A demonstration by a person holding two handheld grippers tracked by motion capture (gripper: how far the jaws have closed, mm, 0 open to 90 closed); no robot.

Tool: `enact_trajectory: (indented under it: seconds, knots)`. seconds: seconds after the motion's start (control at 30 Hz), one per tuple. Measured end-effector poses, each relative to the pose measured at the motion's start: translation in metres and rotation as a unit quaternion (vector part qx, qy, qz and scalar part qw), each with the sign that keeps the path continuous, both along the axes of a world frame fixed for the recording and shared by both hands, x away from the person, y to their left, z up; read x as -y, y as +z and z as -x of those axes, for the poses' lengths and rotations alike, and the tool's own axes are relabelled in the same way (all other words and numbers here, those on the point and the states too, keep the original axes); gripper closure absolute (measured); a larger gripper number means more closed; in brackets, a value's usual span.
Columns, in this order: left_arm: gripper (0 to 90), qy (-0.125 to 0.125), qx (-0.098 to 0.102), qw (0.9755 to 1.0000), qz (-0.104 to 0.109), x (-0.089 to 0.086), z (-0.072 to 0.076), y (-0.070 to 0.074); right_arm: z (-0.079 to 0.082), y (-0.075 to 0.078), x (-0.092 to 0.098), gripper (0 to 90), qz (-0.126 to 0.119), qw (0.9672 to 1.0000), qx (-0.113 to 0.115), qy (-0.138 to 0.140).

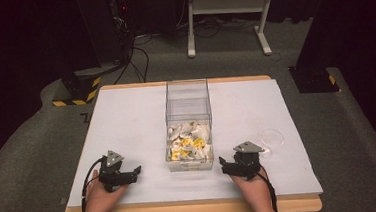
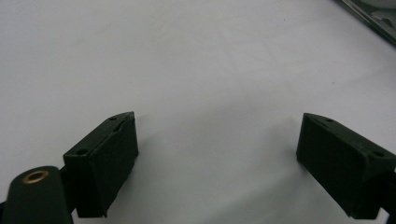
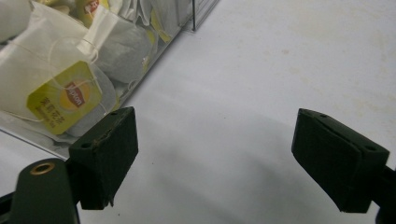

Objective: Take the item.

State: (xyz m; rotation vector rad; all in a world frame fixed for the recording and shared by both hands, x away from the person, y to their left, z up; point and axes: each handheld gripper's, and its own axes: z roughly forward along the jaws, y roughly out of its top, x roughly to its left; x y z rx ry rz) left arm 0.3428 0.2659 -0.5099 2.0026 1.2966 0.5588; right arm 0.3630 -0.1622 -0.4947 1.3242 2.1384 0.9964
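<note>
1. Resting low on the white desk (image 1: 126,115), the left tool (image 1: 136,169) has its jaws spread wide with nothing between them.
2. The right tool (image 1: 222,162) is likewise released, lying near the desk's front edge.
3. Between the two tools stands a clear box (image 1: 188,106) at mid-desk, its near end full of tea bags (image 1: 191,143).
4. A yellow-tagged tea bag (image 3: 65,100) shows through the box wall just beside the right tool's jaw.
5. A small clear dish (image 1: 272,137) lies right of the right tool.

The high view looked forward and down from above; both gripper views sat close over the white rectangular table sheet (image 1: 127,120), sharing it.
</note>
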Motion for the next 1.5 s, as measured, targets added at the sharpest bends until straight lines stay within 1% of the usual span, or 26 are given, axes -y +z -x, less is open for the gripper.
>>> enact_trajectory:
  seconds: [0.07, 0.1, 0.33, 0.57, 0.7, 0.83, 0.97, 1.03, 1.4, 1.5]
  knots:
    - [12.9, 0.000, 0.000, 1.0000, 0.000, 0.000, 0.000, 0.000, 0.000, 0.001, 0.000, 14.8, -0.002, 1.0000, 0.002, 0.003]
    - [12.9, 0.000, 0.000, 1.0000, 0.000, 0.000, 0.000, 0.000, 0.002, 0.002, 0.000, 14.8, -0.006, 1.0000, 0.001, 0.002]
    - [12.9, 0.000, 0.000, 1.0000, 0.000, 0.000, 0.000, 0.000, 0.004, 0.006, 0.001, 14.8, -0.008, 0.9999, 0.007, 0.007]
    - [12.9, 0.000, 0.000, 1.0000, 0.000, 0.000, 0.000, 0.000, 0.005, 0.008, 0.001, 14.8, -0.007, 0.9996, 0.021, 0.016]
    - [12.9, 0.000, 0.000, 1.0000, 0.000, 0.000, 0.000, 0.000, 0.007, 0.010, 0.000, 14.8, -0.012, 0.9994, 0.027, 0.017]
    - [12.9, 0.000, 0.000, 1.0000, 0.000, 0.000, 0.000, 0.000, 0.008, 0.012, 0.001, 14.8, -0.015, 0.9990, 0.037, 0.021]
    - [12.9, 0.000, 0.000, 1.0000, 0.000, 0.000, 0.000, 0.000, 0.009, 0.014, 0.001, 14.8, -0.012, 0.9986, 0.047, 0.022]
    - [12.9, 0.000, 0.000, 1.0000, 0.000, 0.000, 0.000, 0.000, 0.009, 0.016, 0.001, 14.8, -0.014, 0.9982, 0.052, 0.024]
    - [12.9, 0.000, 0.000, 1.0000, -0.001, 0.000, 0.000, 0.000, 0.011, 0.024, 0.006, 15.8, -0.033, 0.9972, 0.063, 0.024]
    - [12.9, 0.000, 0.000, 1.0000, 0.000, 0.000, 0.000, 0.000, 0.012, 0.027, 0.007, 16.0, -0.037, 0.9965, 0.072, 0.025]
